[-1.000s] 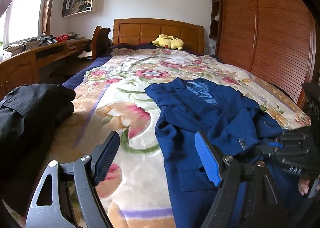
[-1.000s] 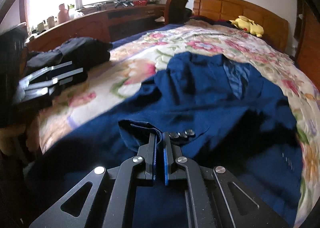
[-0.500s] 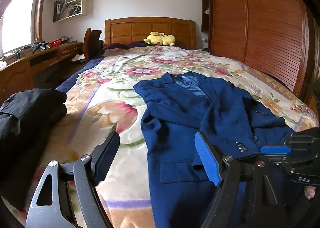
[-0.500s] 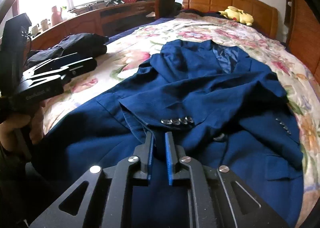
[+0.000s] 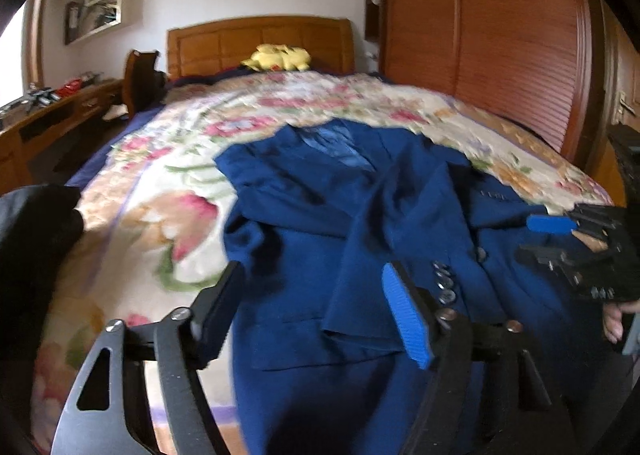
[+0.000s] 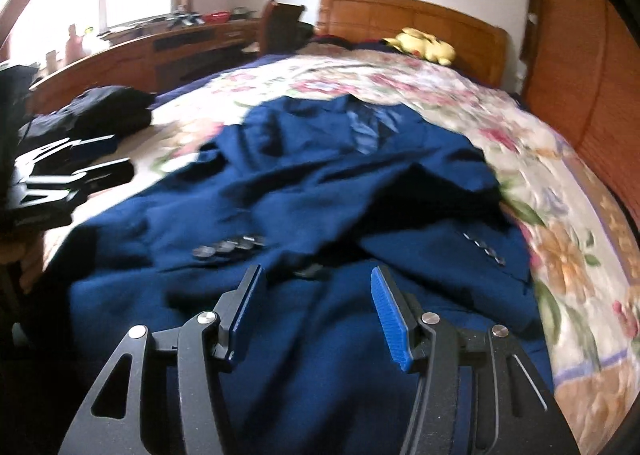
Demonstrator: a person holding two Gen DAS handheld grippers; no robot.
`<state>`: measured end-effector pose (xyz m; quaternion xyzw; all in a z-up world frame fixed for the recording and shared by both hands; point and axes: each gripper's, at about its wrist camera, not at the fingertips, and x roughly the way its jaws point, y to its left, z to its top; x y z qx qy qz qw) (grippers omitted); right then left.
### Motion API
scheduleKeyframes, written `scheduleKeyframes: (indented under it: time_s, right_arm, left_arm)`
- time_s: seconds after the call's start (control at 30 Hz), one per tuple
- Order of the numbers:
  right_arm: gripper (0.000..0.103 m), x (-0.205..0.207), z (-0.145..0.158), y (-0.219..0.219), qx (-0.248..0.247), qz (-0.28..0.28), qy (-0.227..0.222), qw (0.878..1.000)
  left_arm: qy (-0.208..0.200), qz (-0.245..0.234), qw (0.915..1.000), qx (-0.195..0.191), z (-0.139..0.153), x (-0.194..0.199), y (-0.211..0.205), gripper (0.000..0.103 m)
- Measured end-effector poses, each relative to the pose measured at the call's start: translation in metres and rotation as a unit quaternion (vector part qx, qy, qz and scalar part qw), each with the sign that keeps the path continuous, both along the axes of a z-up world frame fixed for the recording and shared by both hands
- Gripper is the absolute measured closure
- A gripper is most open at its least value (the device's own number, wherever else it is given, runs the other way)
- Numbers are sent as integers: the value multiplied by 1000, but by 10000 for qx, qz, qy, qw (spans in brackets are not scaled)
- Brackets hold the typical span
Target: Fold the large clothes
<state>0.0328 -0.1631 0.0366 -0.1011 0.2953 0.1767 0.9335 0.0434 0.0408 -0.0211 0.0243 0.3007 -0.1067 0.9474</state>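
Both jaws gape above the blue jacket (image 6: pixel 320 195).

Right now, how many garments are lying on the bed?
2. A blue jacket is spread across the middle of the floral blanket, and a dark garment is bundled at the blanket's left edge. More may lie out of view.

The right tool (image 6: pixel 316 309), clamped on the cuff of the blue jacket (image 6: pixel 320 191) a second ago and nearly closed half a second ago, now has its jaws spread wide with nothing between them. The released sleeve (image 6: pixel 224 223) now lies flat across the jacket's front, its cuff buttons (image 6: pixel 228 245) facing up ahead of the tool. Both views are now blurred. The left tool (image 5: pixel 310 311) now sits closer over the jacket.
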Motion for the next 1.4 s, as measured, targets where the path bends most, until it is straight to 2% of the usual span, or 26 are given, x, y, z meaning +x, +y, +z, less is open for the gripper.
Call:
scheduleKeyframes:
  time_s: [0.13, 0.33, 0.5, 0.57, 0.7, 0.73, 0.83, 0.87, 1.07, 1.2, 1.4]
  right_arm:
    - [46, 18, -14, -17, -102, -337, 69, 9994]
    - [46, 39, -32, -35, -243, -725, 77, 9970]
    - [46, 50, -43, -48, 133, -716, 226, 9971]
    - [46, 52, -48, -48, 189, -711, 185, 9971]
    - [46, 51, -54, -46, 69, -743, 37, 9972]
    - [46, 50, -55, -46, 48, -742, 28, 9972]
    - [46, 47, -57, -50, 153, -708, 60, 9974]
    - [46, 47, -57, -52, 218, -695, 62, 9973]
    - [46, 44, -57, -54, 260, -689, 4, 9973]
    - [46, 44, -57, -51, 208, -713, -5, 9972]
    - [46, 44, -56, -52, 239, -696, 13, 9973]
  left_arm:
    - [454, -231, 9987, 50, -18, 14, -15, 47]
    - [769, -333, 9961, 281, -33, 20, -29, 47]
    - [922, -392, 9943, 364, -39, 21, -32, 48]
    - [947, -424, 9941, 319, -39, 20, -31, 51]
    - [1045, -494, 9930, 256, -41, 18, -31, 70]
    - [1055, -491, 9928, 264, -41, 18, -30, 77]
    - [1020, -484, 9931, 311, -40, 15, -30, 94]
    - [966, -472, 9937, 314, -37, 13, -29, 96]
    - [386, -160, 9980, 483, -5, 7, -20, 98]
    - [165, 95, 9992, 346, 19, 17, -1, 98]
    - [227, 274, 9981, 504, 28, 42, 16, 98]
